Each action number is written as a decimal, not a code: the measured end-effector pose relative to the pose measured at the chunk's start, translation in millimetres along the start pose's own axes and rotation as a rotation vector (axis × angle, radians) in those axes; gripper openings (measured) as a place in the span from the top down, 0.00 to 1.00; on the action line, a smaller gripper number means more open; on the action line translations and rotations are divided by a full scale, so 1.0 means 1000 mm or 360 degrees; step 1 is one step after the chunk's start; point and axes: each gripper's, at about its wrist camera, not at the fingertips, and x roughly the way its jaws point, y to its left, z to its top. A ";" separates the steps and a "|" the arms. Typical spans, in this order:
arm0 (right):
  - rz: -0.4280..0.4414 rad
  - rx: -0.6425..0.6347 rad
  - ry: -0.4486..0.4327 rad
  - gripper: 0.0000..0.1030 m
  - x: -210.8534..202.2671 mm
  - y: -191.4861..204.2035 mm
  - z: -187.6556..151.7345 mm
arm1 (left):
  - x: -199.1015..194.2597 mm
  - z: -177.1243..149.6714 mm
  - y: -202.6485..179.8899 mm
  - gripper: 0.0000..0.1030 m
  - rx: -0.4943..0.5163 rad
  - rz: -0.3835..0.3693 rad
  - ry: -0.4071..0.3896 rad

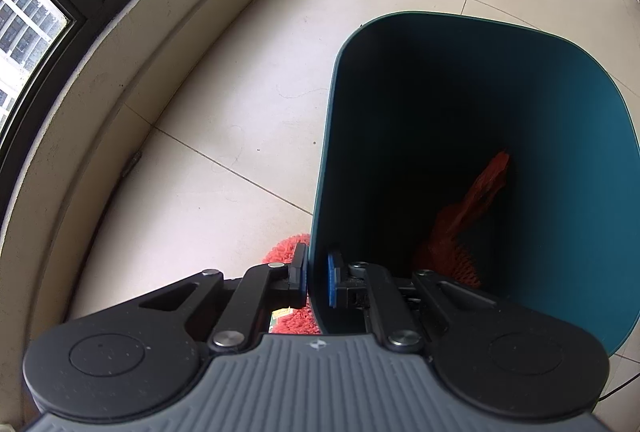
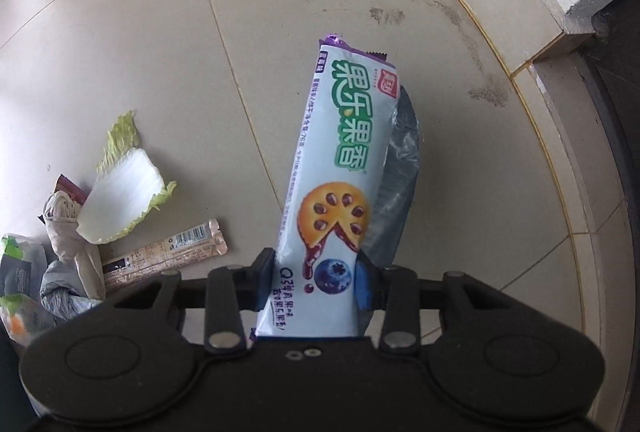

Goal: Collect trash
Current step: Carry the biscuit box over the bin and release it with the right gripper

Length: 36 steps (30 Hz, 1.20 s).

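Observation:
In the left wrist view, my left gripper (image 1: 318, 272) is shut on the near wall of a dark teal trash bin (image 1: 560, 152), one pad outside and one inside. A red mesh bag (image 1: 472, 208) lies at the bottom of the bin. In the right wrist view, my right gripper (image 2: 316, 280) is shut on a long pale-blue biscuit wrapper (image 2: 340, 160) with green lettering and a blueberry picture. Both pads press its lower end, and it points away from me over the floor. A crumpled grey foil piece (image 2: 400, 168) shows behind the wrapper's right side.
More litter lies on the tiled floor at the left: a cabbage leaf (image 2: 124, 192), a beige snack-bar wrapper (image 2: 168, 252), a twisted paper wad (image 2: 64, 228) and several packets (image 2: 20, 272). A red fluffy item (image 1: 286, 248) sits beside the bin. A window ledge (image 1: 120, 72) curves along the left.

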 end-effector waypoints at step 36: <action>0.0627 -0.1645 -0.0229 0.62 -0.238 0.359 -0.170 | -0.001 0.002 0.027 0.92 -0.0017 -0.0162 0.0014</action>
